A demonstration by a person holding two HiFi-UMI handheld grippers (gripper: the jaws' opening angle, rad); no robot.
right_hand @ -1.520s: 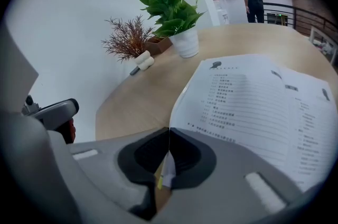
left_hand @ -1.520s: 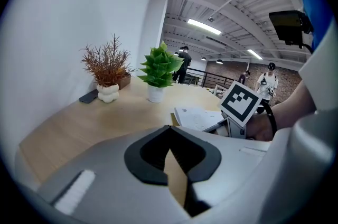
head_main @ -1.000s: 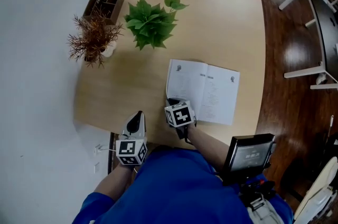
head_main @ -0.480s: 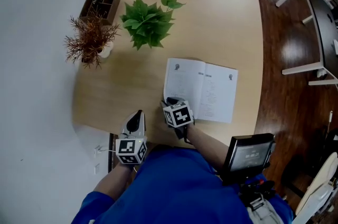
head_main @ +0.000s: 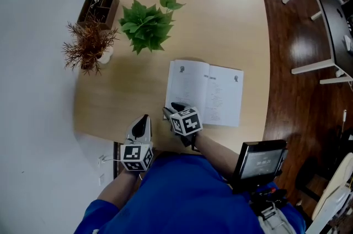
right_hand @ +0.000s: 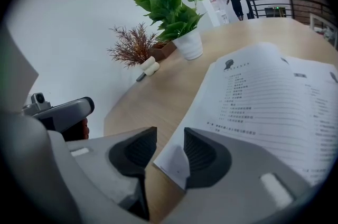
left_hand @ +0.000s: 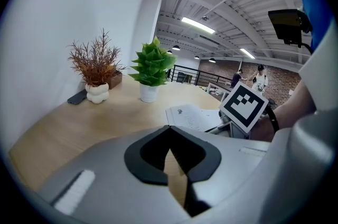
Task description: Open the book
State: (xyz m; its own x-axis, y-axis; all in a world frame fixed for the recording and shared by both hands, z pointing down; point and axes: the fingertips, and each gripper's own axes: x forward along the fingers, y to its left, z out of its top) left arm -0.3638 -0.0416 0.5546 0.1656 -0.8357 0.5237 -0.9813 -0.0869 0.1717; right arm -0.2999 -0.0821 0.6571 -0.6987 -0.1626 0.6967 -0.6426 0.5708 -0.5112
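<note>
right hand-held gripper (right_hand: 170, 137), angled downward, has just opened wide, book (right_hand: 264, 96) corner loose between its jaws.

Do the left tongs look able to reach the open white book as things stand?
Probably yes: only bare light wooden tabletop lies between the left tongs and the open white book. The right tongs, jaws just opened round its near-left page corner, crowd that corner though.

The book (head_main: 205, 93) lies open on the table (head_main: 231, 23), toward its near edge and a little right of centre. A box (head_main: 99, 8) stands at the far left corner, with the dried plant (head_main: 87, 45) just in front of it. The leafy plant (head_main: 144, 26) stands to their right, well behind the book.
</note>
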